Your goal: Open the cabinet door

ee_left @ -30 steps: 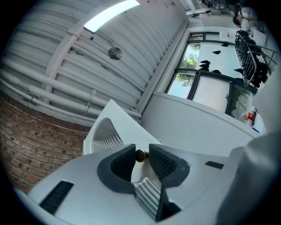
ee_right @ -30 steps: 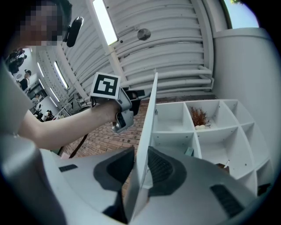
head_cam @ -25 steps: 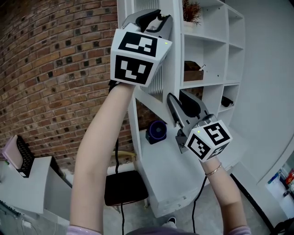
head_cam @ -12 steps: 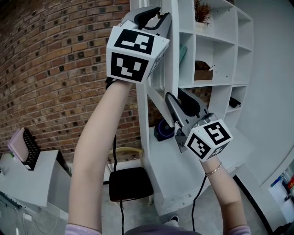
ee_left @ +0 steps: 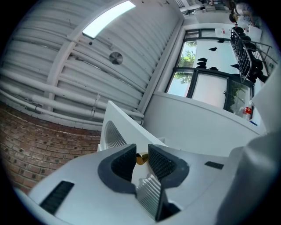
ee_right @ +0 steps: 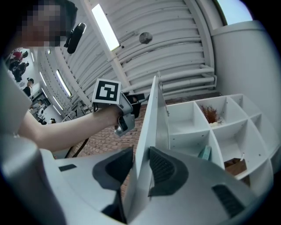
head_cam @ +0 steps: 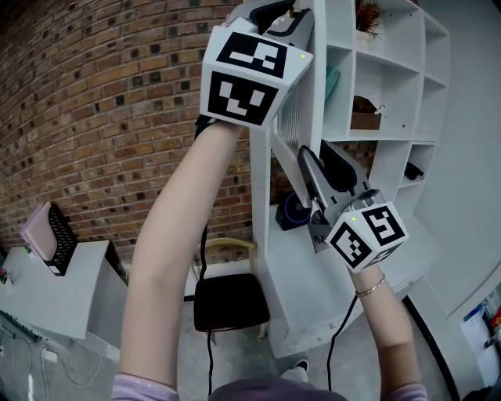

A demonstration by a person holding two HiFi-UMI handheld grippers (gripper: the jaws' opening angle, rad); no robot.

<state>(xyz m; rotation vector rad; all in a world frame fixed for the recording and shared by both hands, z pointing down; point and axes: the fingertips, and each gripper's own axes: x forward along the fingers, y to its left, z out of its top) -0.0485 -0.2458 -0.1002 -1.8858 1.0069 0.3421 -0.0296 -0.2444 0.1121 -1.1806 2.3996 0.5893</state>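
While both arms reach upward in the head view, the left gripper (head_cam: 283, 14) sits at the top of the white cabinet door (head_cam: 291, 117). The door stands edge-on, swung out from the shelf unit (head_cam: 391, 86), and the right gripper (head_cam: 311, 166) meets its edge lower down.

Left gripper view: the jaws are closing on a small brass knob (ee_left: 141, 158), with the pads touching it.

Right gripper view: the pads clamp the door's thin free edge.

The door looks like a stiff, light, smooth-painted panel. The tiny knob may slip, so the edge seems the surer hold.
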